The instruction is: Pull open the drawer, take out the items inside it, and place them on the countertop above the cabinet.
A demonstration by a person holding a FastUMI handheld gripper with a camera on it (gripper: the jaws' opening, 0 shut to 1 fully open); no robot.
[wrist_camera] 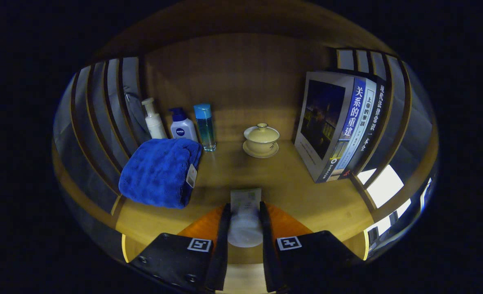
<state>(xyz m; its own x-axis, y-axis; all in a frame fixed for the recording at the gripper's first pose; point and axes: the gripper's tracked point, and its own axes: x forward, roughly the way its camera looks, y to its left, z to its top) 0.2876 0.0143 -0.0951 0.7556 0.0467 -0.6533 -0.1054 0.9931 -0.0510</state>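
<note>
Your gripper (244, 228) has both fingers clenched on a pale tube-shaped item (245, 222), held just above the near edge of the wooden tabletop (290, 183). Beyond it stand a blue towel (160, 171), three bottles (180, 124), a lidded cup (261, 140) and books (339, 126).

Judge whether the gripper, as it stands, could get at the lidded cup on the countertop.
Probably not yet: the gripper is shut on a white pack, so it would have to set that down first. Otherwise the way looks free: bare countertop lies between the fingers and the lidded cup beyond them.
</note>
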